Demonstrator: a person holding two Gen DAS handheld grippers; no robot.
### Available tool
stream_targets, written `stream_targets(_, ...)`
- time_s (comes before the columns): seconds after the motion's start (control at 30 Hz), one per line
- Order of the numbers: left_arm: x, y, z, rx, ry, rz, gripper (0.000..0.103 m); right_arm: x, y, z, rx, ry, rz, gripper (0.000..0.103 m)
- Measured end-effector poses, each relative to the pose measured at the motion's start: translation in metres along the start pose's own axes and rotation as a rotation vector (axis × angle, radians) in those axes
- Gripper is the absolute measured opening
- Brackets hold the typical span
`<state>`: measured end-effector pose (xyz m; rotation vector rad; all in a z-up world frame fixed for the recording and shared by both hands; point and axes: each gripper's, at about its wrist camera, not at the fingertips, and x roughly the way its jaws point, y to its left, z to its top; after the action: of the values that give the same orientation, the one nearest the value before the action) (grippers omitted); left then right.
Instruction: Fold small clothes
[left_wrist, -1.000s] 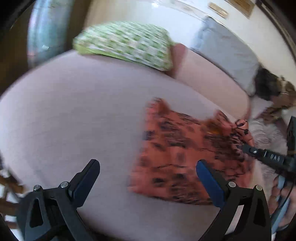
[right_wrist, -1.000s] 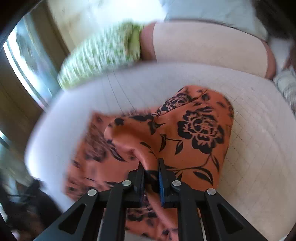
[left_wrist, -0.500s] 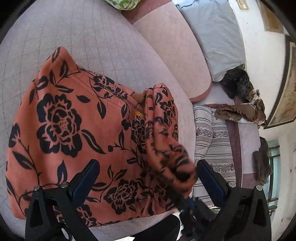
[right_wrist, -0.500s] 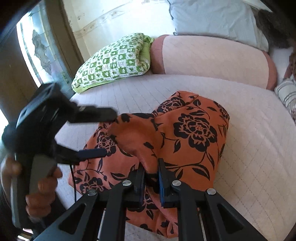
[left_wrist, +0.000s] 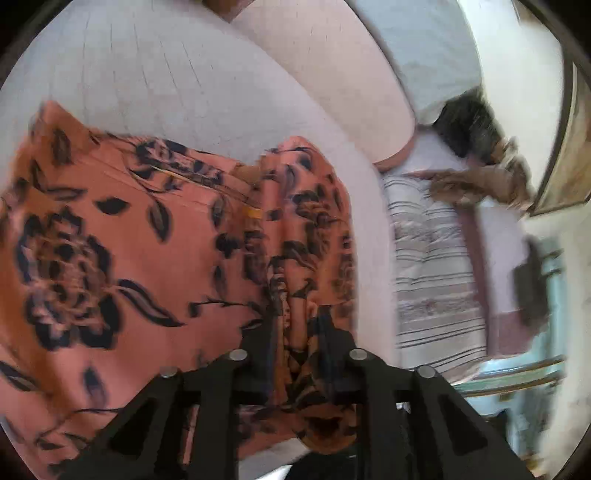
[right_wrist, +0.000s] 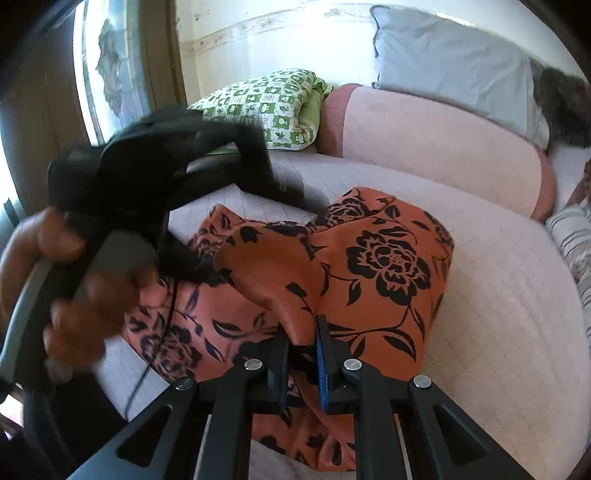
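On the pale pink quilted bed cover (right_wrist: 491, 280) lies an orange fabric garment printed with black roses and leaves (right_wrist: 384, 266), partly spread flat and partly bunched into raised folds; a small yellow tag (left_wrist: 254, 213) shows near a seam in the left wrist view. Both tools grip this cloth: the left hand-held gripper (left_wrist: 297, 350) has its black fingers drawn close with a thick gathered fold pinched between them, and the right hand-held gripper (right_wrist: 301, 349) pinches a lifted ridge of the fabric between its blue-ribbed pads (right_wrist: 322, 369). The person's left hand (right_wrist: 74, 295), blurred, wraps the left tool's handle beside the garment. Beyond it rest a green-and-white checked pillow (right_wrist: 273, 107), a long pink bolster (right_wrist: 432, 144) and a grey-blue pillow (right_wrist: 447, 62). A striped grey-and-white folded textile (left_wrist: 432, 266) lies beside the bed cover's edge.
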<state>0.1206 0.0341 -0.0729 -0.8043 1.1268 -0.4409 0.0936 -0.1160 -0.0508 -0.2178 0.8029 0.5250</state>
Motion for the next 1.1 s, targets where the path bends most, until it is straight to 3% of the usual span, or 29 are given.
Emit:
stream_targets(0.1, -0.013, -0.01, -0.009, 0.065, -0.037, -0.022, 0.02, -0.013, 0.0, -0.006, -0.033, -0.019, 0.0, 0.022)
stream_targets(0.23, -0.019, -0.005, -0.013, 0.052, -0.052, -0.07, 0.02, -0.029, -0.006, -0.007, -0.014, -0.041, 0.027, 0.063)
stream_targets(0.33, -0.034, -0.002, -0.018, 0.05, -0.086, -0.1, 0.019, -0.042, -0.019, -0.005, 0.072, -0.071, 0.06, 0.063)
stream_targets(0.47, -0.077, -0.016, -0.028, 0.112, -0.199, -0.116, 0.018, -0.063, -0.035, 0.0, 0.159, -0.114, 0.057, 0.069)
stream_targets(0.53, -0.109, -0.026, -0.041, 0.178, -0.277, -0.091, 0.018, -0.068, -0.044, 0.004, 0.194, -0.119, 0.058, 0.069)
stream_targets(0.63, -0.137, -0.005, -0.066, 0.226, -0.358, 0.028, 0.018, -0.068, -0.048, 0.007, 0.212, -0.11, 0.057, 0.069)
stream_targets(0.7, -0.122, 0.048, -0.07, 0.094, -0.301, 0.097, 0.018, -0.063, -0.045, 0.006, 0.21, -0.091, 0.069, 0.07)
stream_targets(0.73, -0.1, 0.091, -0.07, -0.049, -0.205, 0.096, 0.018, -0.057, -0.042, 0.005, 0.202, -0.074, 0.072, 0.07)
stream_targets(0.77, -0.088, 0.115, -0.074, -0.131, -0.162, 0.109, 0.018, -0.051, -0.039, 0.004, 0.194, -0.052, 0.071, 0.07)
stream_targets(0.8, -0.085, 0.125, -0.078, -0.162, -0.164, 0.076, 0.018, -0.04, -0.034, 0.002, 0.181, -0.009, 0.068, 0.07)
stream_targets(0.9, -0.101, 0.096, -0.069, -0.076, -0.224, 0.07, 0.018, -0.021, -0.018, -0.001, 0.143, 0.073, 0.09, 0.07)
stream_targets(1.1, -0.14, 0.05, -0.05, 0.068, -0.319, 0.1, 0.018, -0.017, -0.008, -0.001, 0.119, 0.092, 0.107, 0.07)
